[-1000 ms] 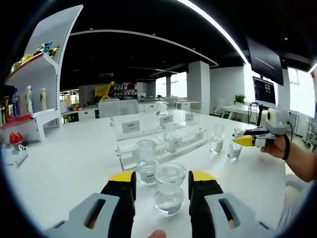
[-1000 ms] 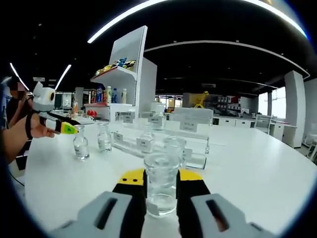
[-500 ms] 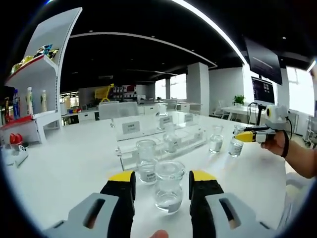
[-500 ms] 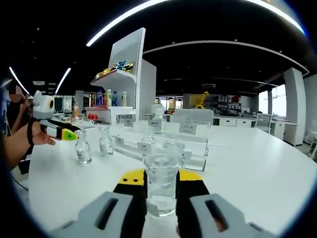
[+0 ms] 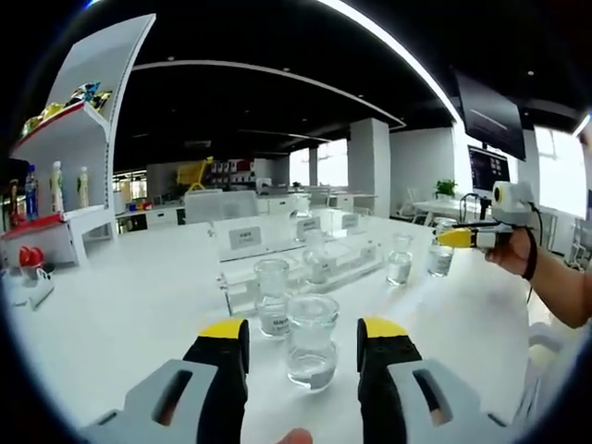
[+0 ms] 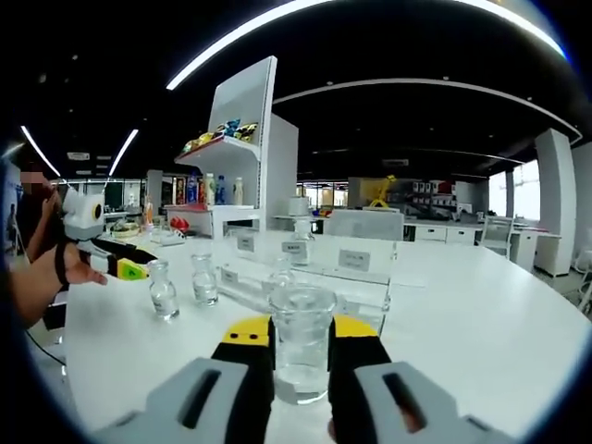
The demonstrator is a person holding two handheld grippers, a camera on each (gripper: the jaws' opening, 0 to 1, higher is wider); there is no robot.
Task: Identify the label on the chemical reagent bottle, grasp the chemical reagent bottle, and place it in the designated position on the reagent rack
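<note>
The right gripper (image 6: 301, 356) is pinching a clear glass reagent bottle (image 6: 302, 340) between its jaws; the jaws are pressing on both sides of the bottle body, and the wide mouth is standing above them. The bottle seems to be lifted a little over the white surface (image 6: 481, 314), but I cannot tell this for sure. The left gripper (image 5: 303, 356) is keeping its jaws spread, and a second glass bottle (image 5: 312, 339) is standing between them on the surface, not touched by either jaw. A third bottle (image 5: 273, 296) is standing just behind it, near the transparent reagent rack (image 5: 305, 254) with its small white labels.

The held bottle is smooth glass, so I think it could be slipping or tilting if the grip is weak while it is travelling to the rack. The rack walls are clear and hard to see, so the bottle could be knocking against them or against a bottle already there. The label text is too small to read, so the wrong position is also a risk.
</note>
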